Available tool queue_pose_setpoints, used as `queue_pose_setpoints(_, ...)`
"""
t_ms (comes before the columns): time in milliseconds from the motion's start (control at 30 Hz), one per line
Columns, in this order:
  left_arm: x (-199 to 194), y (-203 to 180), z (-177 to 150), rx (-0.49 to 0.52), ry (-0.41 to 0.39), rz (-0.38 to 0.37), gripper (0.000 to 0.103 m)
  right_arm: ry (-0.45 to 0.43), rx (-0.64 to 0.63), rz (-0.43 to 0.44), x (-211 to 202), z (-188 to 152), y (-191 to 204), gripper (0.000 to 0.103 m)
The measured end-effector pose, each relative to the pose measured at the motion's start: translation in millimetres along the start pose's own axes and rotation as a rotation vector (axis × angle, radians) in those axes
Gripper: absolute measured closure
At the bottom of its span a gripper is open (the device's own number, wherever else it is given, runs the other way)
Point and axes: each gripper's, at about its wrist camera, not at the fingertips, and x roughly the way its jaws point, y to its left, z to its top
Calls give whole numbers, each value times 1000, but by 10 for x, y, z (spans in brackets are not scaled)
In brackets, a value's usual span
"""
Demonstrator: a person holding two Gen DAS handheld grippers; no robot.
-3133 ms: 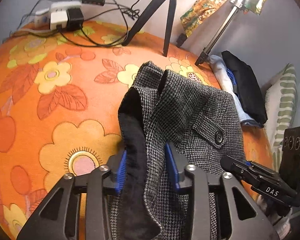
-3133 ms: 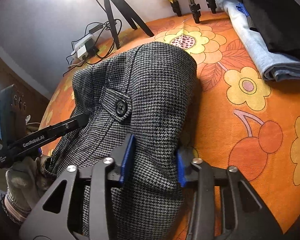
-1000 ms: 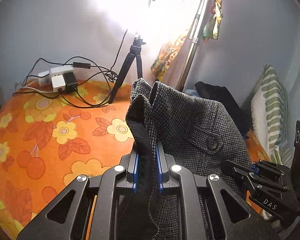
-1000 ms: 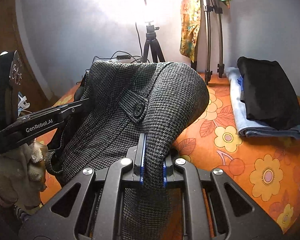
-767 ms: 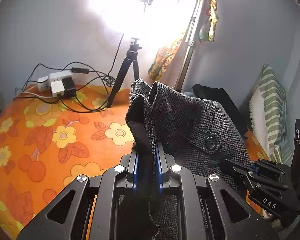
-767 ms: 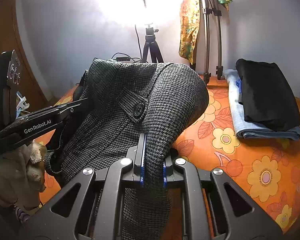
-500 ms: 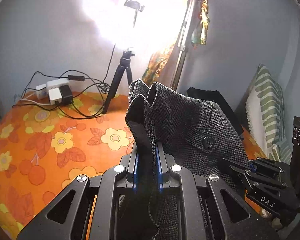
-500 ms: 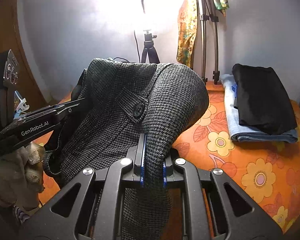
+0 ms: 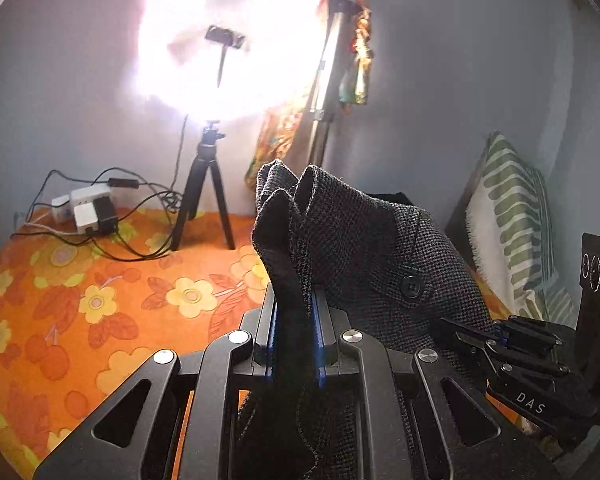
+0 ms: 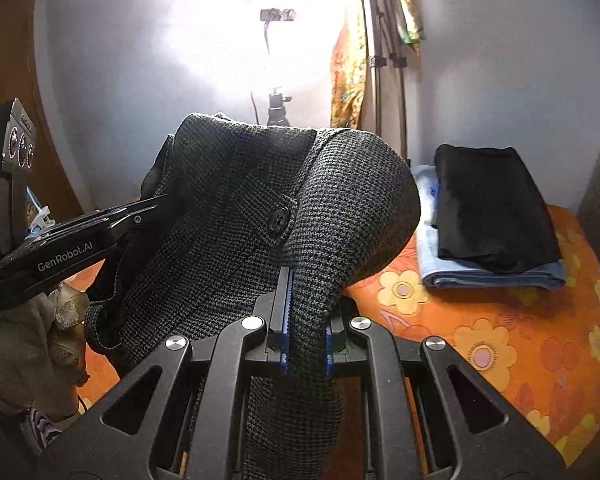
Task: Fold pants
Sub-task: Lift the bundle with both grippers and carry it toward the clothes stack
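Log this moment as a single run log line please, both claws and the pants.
left claw: shut on grey pants | right claw: shut on grey pants | pants: held up above orange floral sheet | fold: not yet made

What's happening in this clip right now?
A person is folding grey houndstooth pants with a handheld gripper in each hand. The left gripper is shut on one edge of the waistband, and the right gripper is shut on another part of it. The pants are held up off the orange floral bedspread, not yet laid flat or folded. To one side, a black garment lies on a light blue one, both already folded.
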Motion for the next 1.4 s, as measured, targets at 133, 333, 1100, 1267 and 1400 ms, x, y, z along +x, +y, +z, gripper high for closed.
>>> queue_pose_setpoints(133,-7,-161,0,11,-9,-23,90,-13,6,-17,-135,-21,-105,90)
queue_pose_setpoints(333,13,-446,-28,42,-19,-54,90,-30,10,-56,-356,-84,-276,90)
queue_pose_setpoints(1100,617,-1406,501,57,-88,-197,91,-128,-7,-229,-889,490,-1299,91)
queue_pose_setpoints(1267,819,-1440,685,24,-116,-216,91,-125,-8,-241,-829,837,-1565,91)
queue_pose_setpoints(1400,906,-1341,793,-8,-130,-205,91,-115,-26,-231,-719,1076,-1597,91)
